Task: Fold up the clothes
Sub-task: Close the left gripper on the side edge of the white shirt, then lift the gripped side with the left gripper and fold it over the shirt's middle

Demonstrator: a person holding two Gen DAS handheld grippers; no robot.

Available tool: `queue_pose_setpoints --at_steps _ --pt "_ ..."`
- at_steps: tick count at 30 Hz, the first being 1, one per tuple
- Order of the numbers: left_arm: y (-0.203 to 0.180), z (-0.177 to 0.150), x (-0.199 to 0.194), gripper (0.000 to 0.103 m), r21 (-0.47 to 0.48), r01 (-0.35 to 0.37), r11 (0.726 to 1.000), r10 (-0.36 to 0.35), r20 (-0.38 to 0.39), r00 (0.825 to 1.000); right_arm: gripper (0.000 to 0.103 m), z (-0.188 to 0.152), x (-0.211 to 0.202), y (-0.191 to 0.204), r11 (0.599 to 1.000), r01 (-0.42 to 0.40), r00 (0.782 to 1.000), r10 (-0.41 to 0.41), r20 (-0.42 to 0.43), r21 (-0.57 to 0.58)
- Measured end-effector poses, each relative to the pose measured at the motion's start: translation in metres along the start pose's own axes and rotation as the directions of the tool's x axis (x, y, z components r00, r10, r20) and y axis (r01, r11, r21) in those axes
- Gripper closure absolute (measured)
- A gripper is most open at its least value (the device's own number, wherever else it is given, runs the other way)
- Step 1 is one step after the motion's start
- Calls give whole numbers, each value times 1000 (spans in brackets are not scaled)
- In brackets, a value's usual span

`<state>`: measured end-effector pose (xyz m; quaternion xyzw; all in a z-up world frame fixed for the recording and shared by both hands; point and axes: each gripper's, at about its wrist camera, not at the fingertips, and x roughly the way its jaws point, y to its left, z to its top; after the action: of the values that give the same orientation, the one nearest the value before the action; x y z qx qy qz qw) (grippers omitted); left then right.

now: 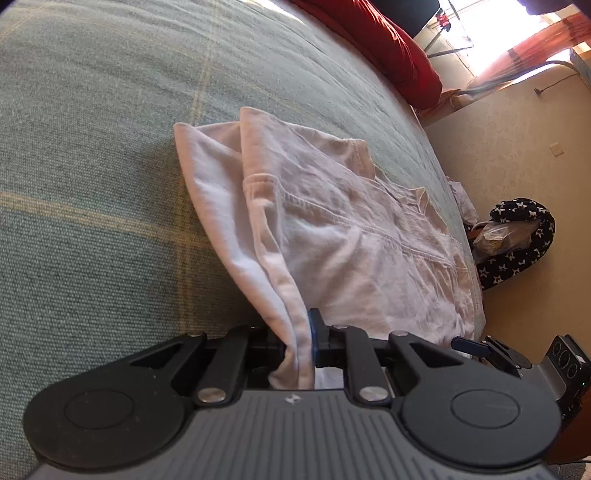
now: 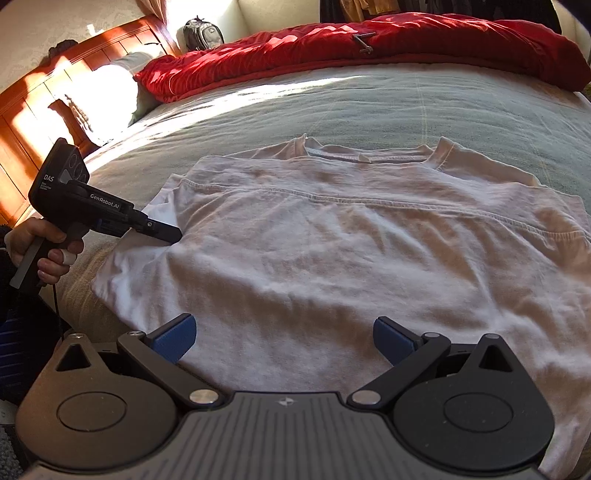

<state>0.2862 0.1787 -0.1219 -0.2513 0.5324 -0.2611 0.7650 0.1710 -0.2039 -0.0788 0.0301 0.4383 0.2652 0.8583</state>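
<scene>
A pale pink T-shirt (image 2: 332, 243) lies spread on the green bed cover (image 2: 369, 107), collar at the far side, its bottom part folded up over the body. My left gripper (image 1: 301, 343) is shut on the shirt's left edge (image 1: 291, 325) and lifts that fold off the bed; it also shows at the left of the right wrist view (image 2: 170, 236), its tips against the cloth. My right gripper (image 2: 284, 338) is open, low over the shirt's near edge, with its blue pads (image 2: 175, 338) apart and nothing between them. The right gripper also shows in the left wrist view (image 1: 472, 345).
A red duvet (image 2: 351, 44) lies along the far side of the bed. A wooden headboard (image 2: 44, 96) and pillow stand at the left. A backpack (image 2: 203, 33) sits behind. A star-patterned dark item (image 1: 517, 243) lies on the beige floor beside the bed.
</scene>
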Motion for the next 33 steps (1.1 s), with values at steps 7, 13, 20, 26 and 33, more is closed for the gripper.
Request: queue_pose_setpoints --at_steps 7,13,20,26,33 --pt "-5 2 0 87 4 -27 1000 27 -2 1000 0 -1 2 -1 1000 -12 1000 12 -8 8" --pt "-25 3 1 89 87 -115 990 116 -9 993 0 -2 2 -2 1000 -7 1000 7 -3 10" --pt "-51 6 1 95 134 -232 964 235 -11 972 0 -6 -2 -4 1000 -24 1000 24 7 13" --pt "-85 11 -6 97 181 -292 939 295 5 955 0 -9 -10 -13 999 -39 999 38 37 30" --pt "-133 18 -15 97 257 -340 905 343 33 939 0 -18 -23 -27 995 -68 995 63 73 70"
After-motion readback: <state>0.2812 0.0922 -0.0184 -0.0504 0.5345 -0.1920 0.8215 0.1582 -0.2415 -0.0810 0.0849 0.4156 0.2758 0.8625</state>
